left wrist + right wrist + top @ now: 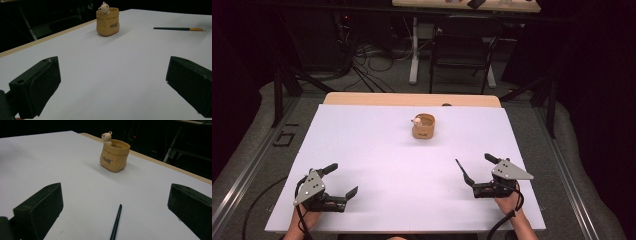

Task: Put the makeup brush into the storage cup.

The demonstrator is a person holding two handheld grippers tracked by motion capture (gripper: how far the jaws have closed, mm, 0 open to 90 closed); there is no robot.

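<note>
The pencil (116,222) is a slim dark-green stick lying flat on the white table (377,165); in the right gripper view it lies between the two black jaws of the right gripper (113,212), on the sheet and touched by neither, its length running away from the camera toward the pot; in the left gripper view the same pencil (178,29) shows well off to the right and beyond the jaws, with an orange-yellow end piece at its far right tip. The right gripper (474,173) stands with its jaws spread wide and nothing between its pads but the pencil on the sheet; the left gripper (341,182) likewise gapes with bare table between its jaws, well apart from the pencil.

The pot (114,157) is a small tan sack-shaped holder with a dark scrawl of lettering on its side and a pale little bear figure (106,137) perched at its rim; it stands upright well ahead of both grippers, and from the high view the pot (423,127) sits near the table's far edge.

The pencil's near end is cut off by the bottom edge of the right gripper view; in the high view it is too thin and dark to pick out surely beside the right gripper; the lettering on the pot is too small to read; the pot's inside is in shadow.
</note>
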